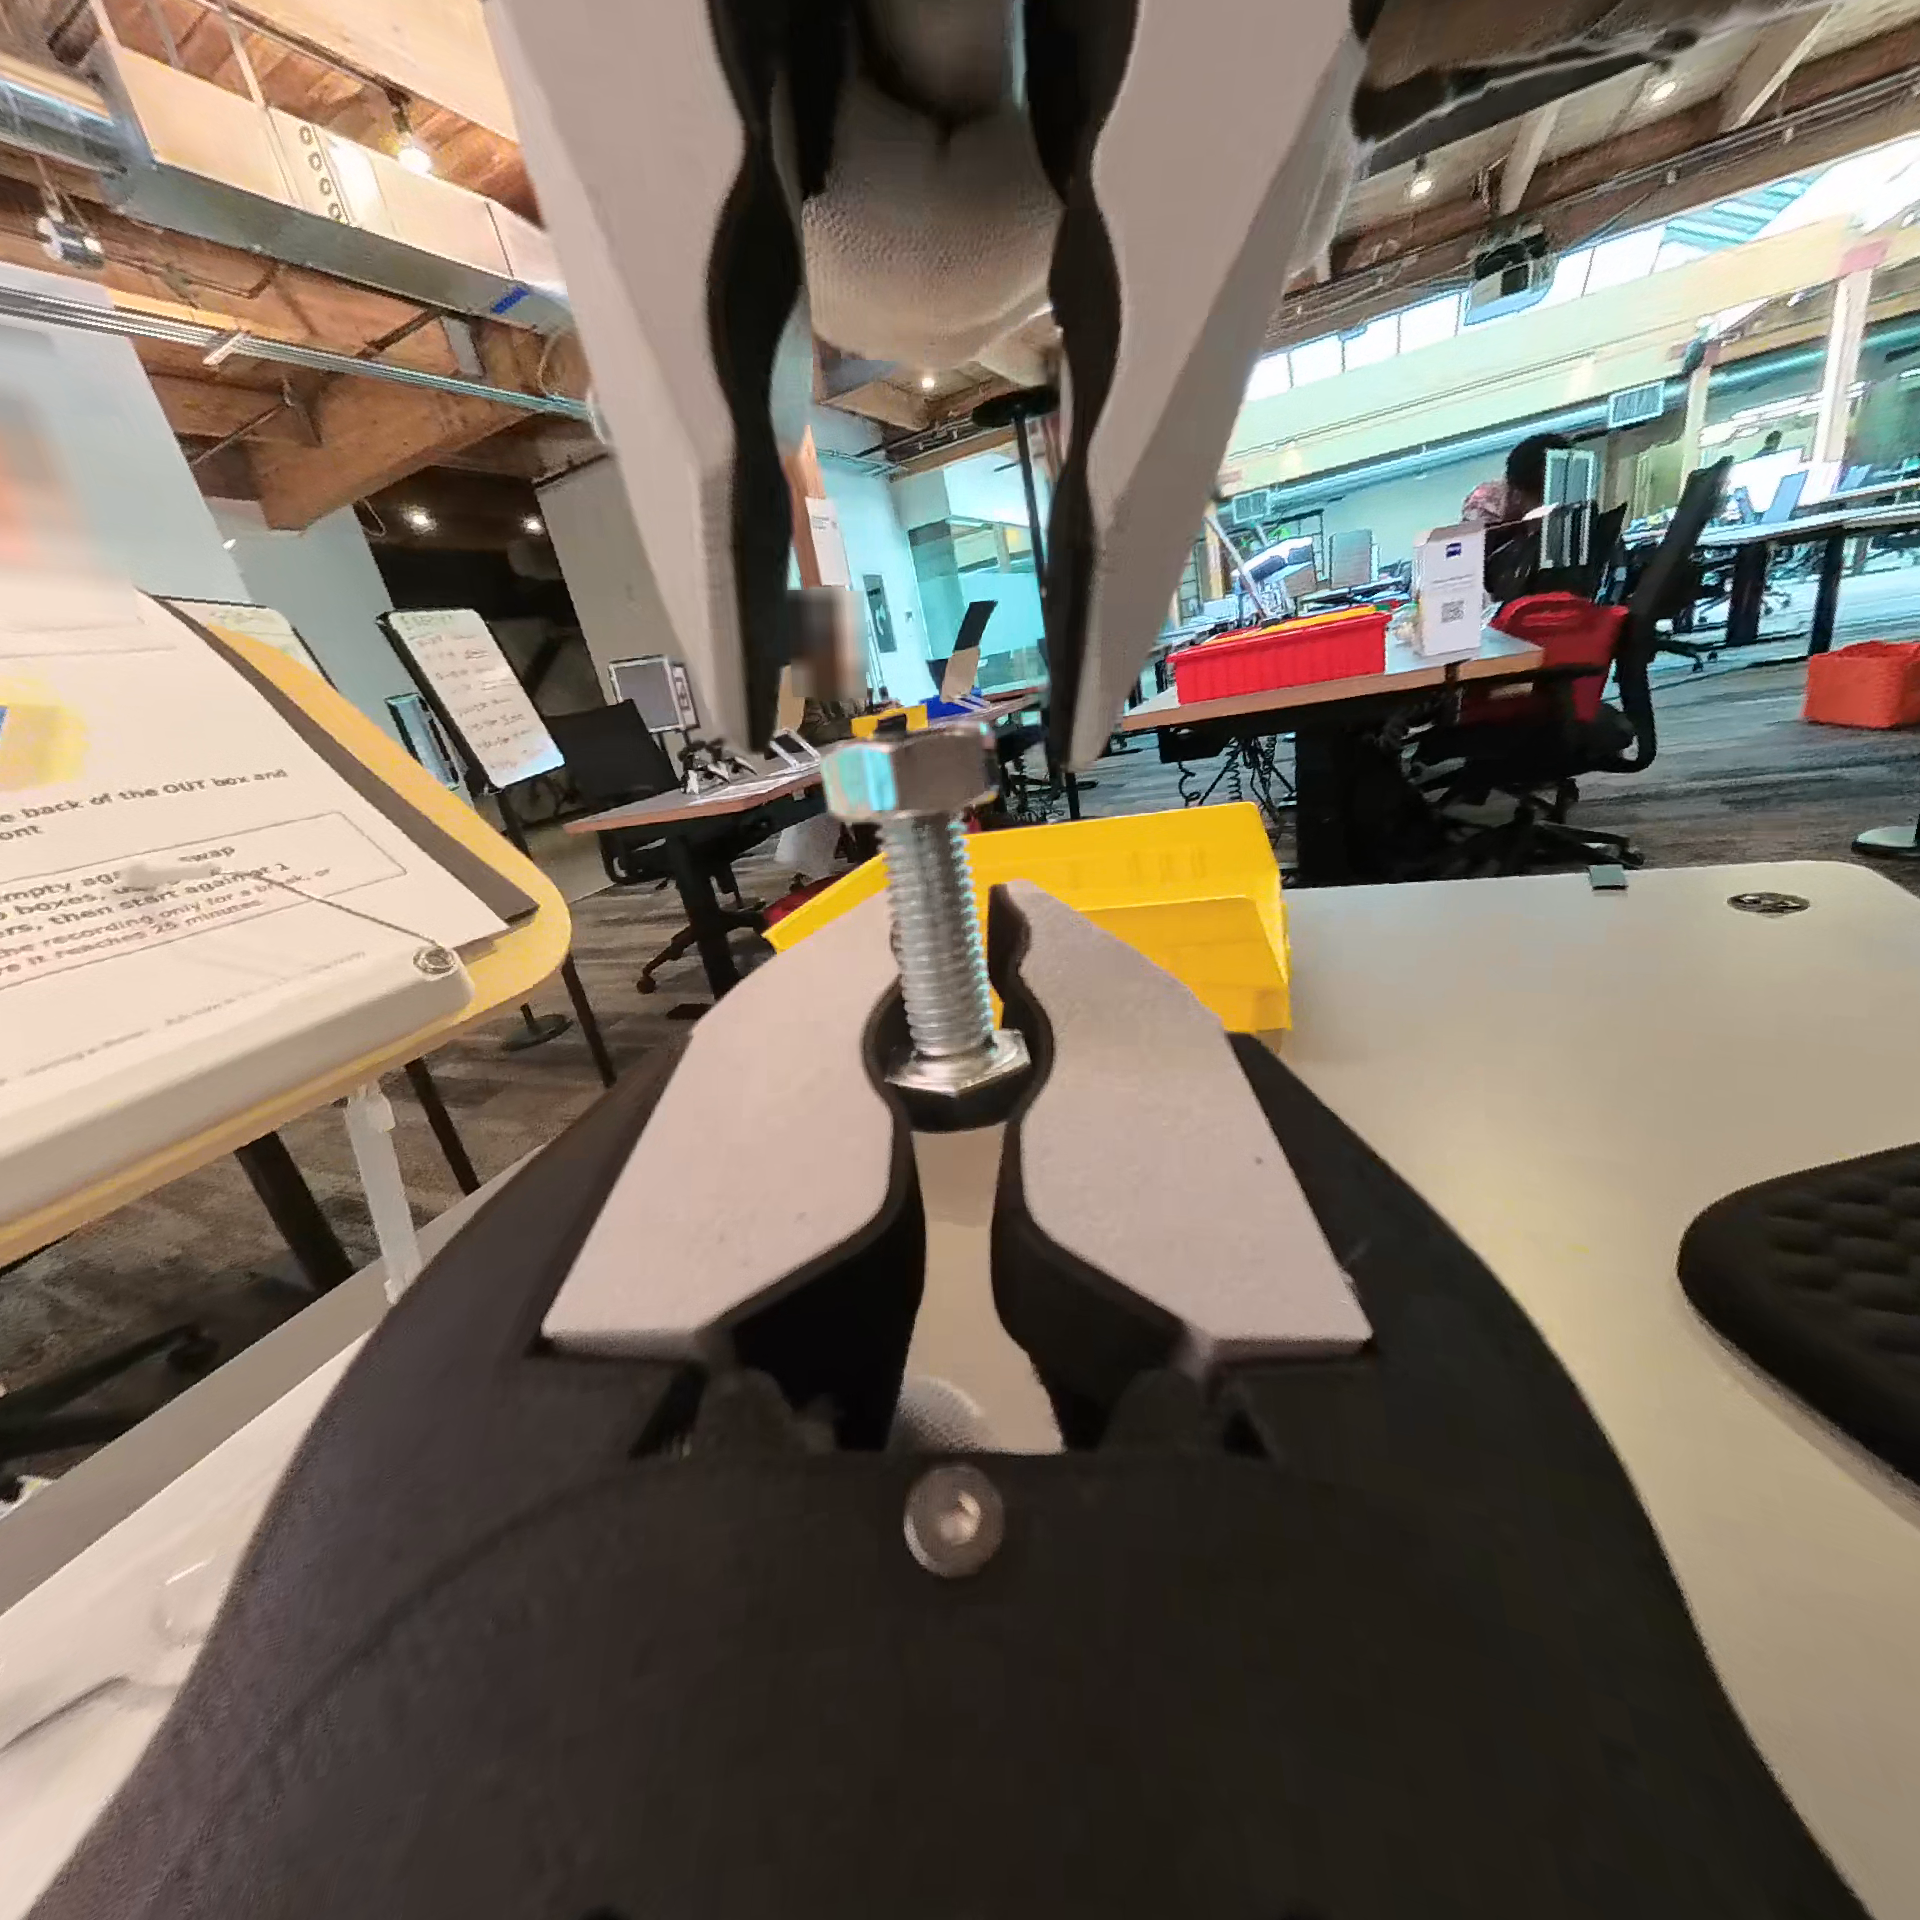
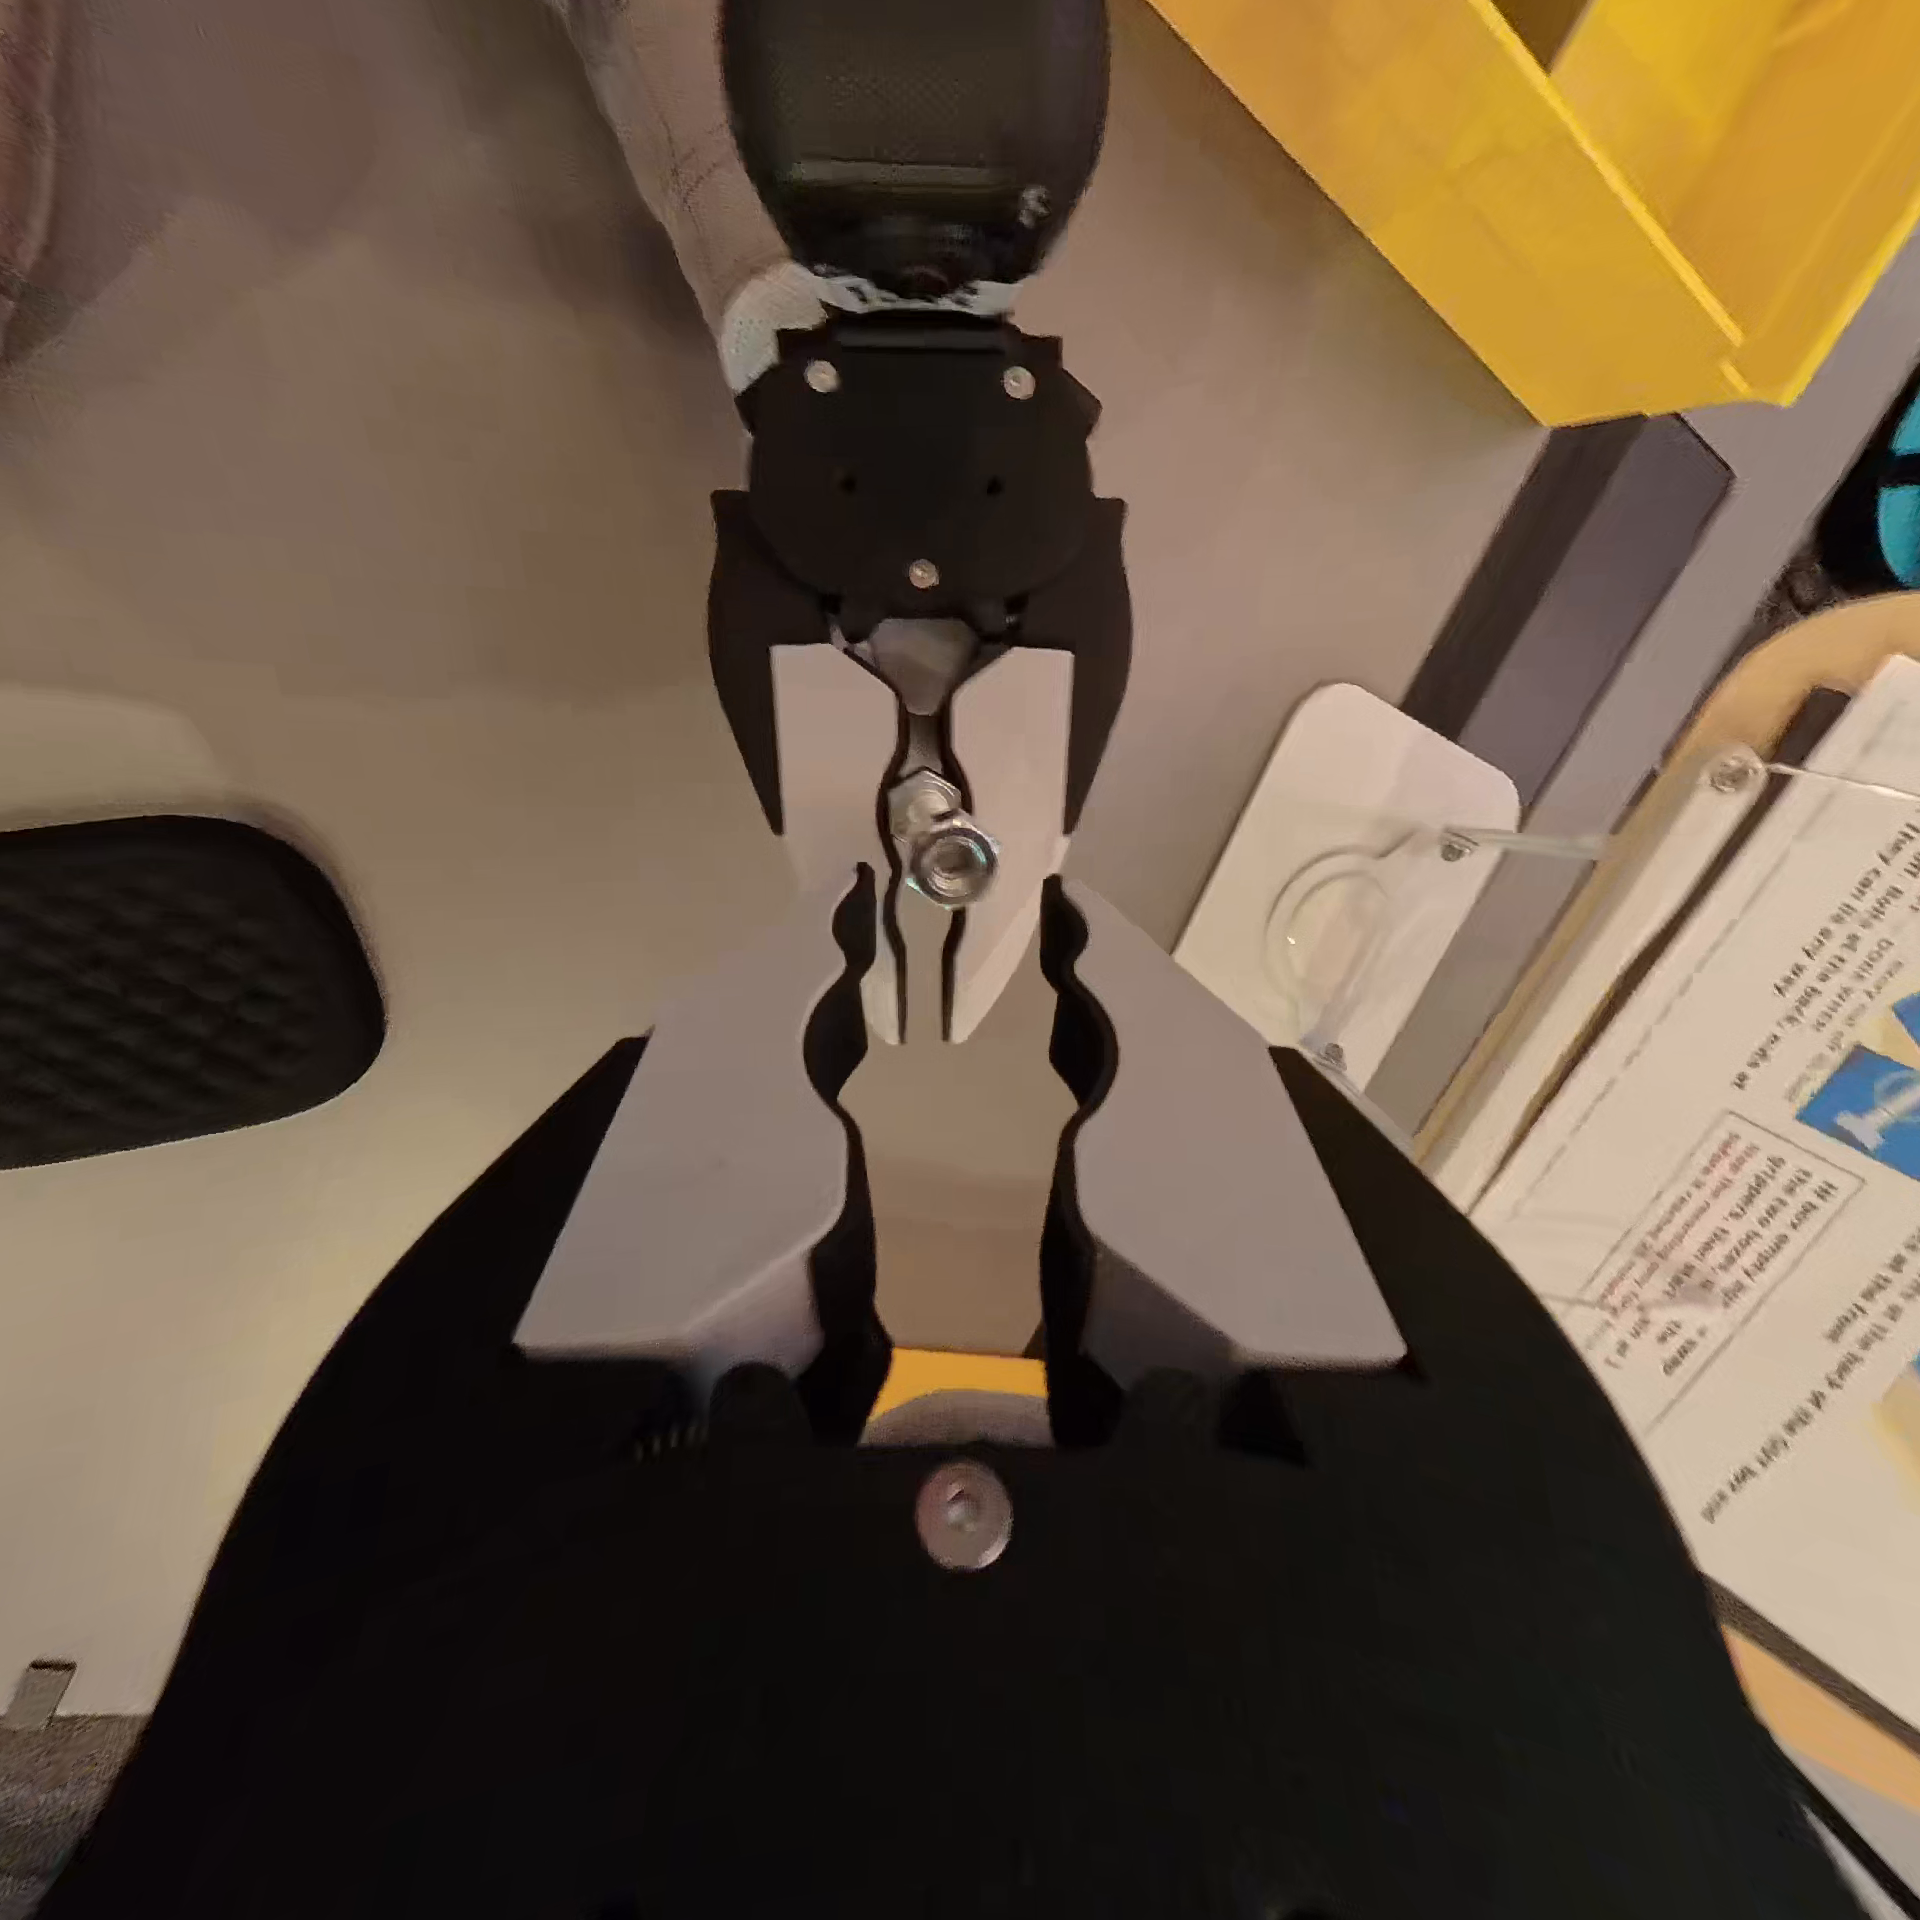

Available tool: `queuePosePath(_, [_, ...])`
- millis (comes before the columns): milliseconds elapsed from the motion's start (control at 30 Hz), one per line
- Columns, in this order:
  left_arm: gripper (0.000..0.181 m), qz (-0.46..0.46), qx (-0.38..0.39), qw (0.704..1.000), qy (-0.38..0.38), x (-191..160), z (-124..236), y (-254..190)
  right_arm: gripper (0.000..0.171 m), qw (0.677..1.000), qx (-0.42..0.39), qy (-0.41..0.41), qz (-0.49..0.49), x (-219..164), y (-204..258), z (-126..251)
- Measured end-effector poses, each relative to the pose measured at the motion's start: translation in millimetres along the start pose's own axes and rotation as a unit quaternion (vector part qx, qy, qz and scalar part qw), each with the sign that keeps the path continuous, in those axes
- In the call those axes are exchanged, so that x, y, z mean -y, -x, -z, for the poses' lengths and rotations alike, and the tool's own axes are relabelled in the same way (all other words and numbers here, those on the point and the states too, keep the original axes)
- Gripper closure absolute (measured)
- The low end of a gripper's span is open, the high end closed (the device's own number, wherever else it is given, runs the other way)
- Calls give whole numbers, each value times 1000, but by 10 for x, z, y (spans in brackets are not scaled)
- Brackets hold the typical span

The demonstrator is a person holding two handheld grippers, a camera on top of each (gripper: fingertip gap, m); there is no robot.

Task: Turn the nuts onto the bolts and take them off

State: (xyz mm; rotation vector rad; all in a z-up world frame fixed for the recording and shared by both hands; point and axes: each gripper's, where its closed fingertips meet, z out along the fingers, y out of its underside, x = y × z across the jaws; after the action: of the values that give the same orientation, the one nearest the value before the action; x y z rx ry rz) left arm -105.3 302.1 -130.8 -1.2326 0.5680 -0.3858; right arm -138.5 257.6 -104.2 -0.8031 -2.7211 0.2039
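Observation:
A silver bolt [image 1: 930,935] stands upright, and my left gripper [image 1: 945,914] is shut on its hex head [image 1: 961,1070]. A silver nut [image 1: 909,774] sits at the top end of the threads. My right gripper [image 1: 925,743] comes down from above, open, with one fingertip on each side of the nut and a gap on both sides. In the right wrist view I look down on the nut [image 2: 951,862] between the tips of my open right gripper [image 2: 956,888]. The left gripper [image 2: 928,1029] shows beyond it, held by a gloved hand [image 2: 717,208].
A yellow bin [image 1: 1143,914] [image 2: 1558,208] stands just behind the bolt on the white table [image 1: 1507,1143]. A black textured pad [image 1: 1818,1299] [image 2: 156,987] lies on the table. An instruction sheet on a stand [image 1: 208,883] [image 2: 1714,1143] sits beside it. Some 6 cm of space lies between my two pairs of fingers.

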Motion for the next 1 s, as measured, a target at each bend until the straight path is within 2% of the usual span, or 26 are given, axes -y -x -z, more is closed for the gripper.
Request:
queuePosePath(167, [171,-1,1,1000,0,9,0,2,156,1000,18,-14,-19,35,11,-21])
queuePosePath(267, [172,-6,16,1000,7,-11,-3,43,157,997,21,-14,-72,18,-11,-30])
queuePosePath(367, [172,-18,48,998,25,-81,-7,139,156,980,21,1,-198,-21,-57,-67])
queuePosePath(467, [171,-25,73,996,39,-157,1,214,156,929,9,-8,-369,-45,-106,-125])
queuePosePath(533, [172,-30,72,996,46,-206,-7,199,149,914,2,-15,-406,-74,-93,-159])
queuePosePath(633, [171,-31,60,997,41,-177,-19,147,138,930,2,-16,-367,-92,-65,-146])
queuePosePath(767, [172,-10,27,999,24,-114,-14,79,130,983,-16,-36,-178,11,-85,12])
queuePosePath(867, [172,0,7,1000,16,-79,-12,31,133,999,-18,9,-41,-57,-48,16])
queuePosePath(1000, [172,2,-2,1000,11,-47,-7,3,142,1000,3,-2,4,3,1,-49])
